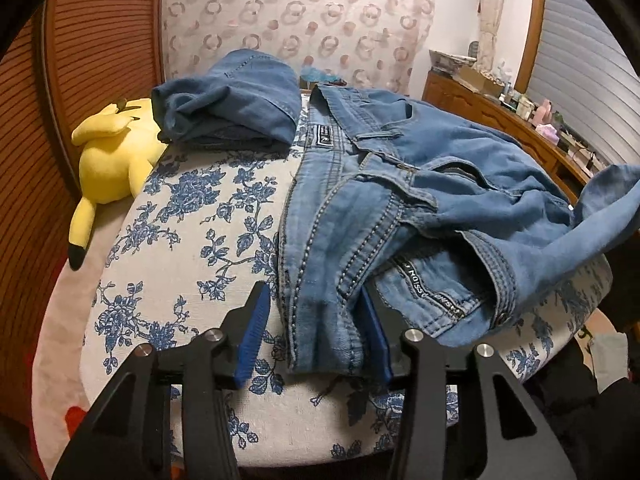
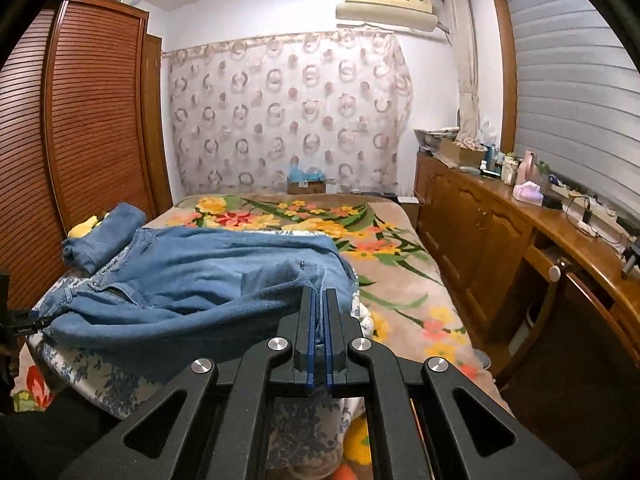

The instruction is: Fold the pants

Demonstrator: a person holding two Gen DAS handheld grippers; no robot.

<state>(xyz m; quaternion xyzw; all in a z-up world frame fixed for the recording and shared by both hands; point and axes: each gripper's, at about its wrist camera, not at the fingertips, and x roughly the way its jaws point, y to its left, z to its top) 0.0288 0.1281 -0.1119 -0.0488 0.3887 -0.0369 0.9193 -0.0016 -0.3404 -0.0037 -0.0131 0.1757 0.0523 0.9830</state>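
Note:
Light blue jeans (image 1: 400, 200) lie bunched on a board covered in blue floral cloth (image 1: 192, 224). My left gripper (image 1: 316, 300) is open, with its blue pads on either side of the waistband end of the jeans. My right gripper (image 2: 319, 300) is shut on a fold of the jeans (image 2: 192, 280) at their right end and holds it lifted off the board. The left gripper shows at the far left edge of the right wrist view (image 2: 16, 320).
A second, folded pair of darker jeans (image 1: 232, 100) lies at the far end of the board beside a yellow plush toy (image 1: 108, 160). A bed with a flowered blanket (image 2: 380, 248) lies beyond. A wooden wardrobe (image 2: 80, 120) stands left, a wooden cabinet (image 2: 500, 232) right.

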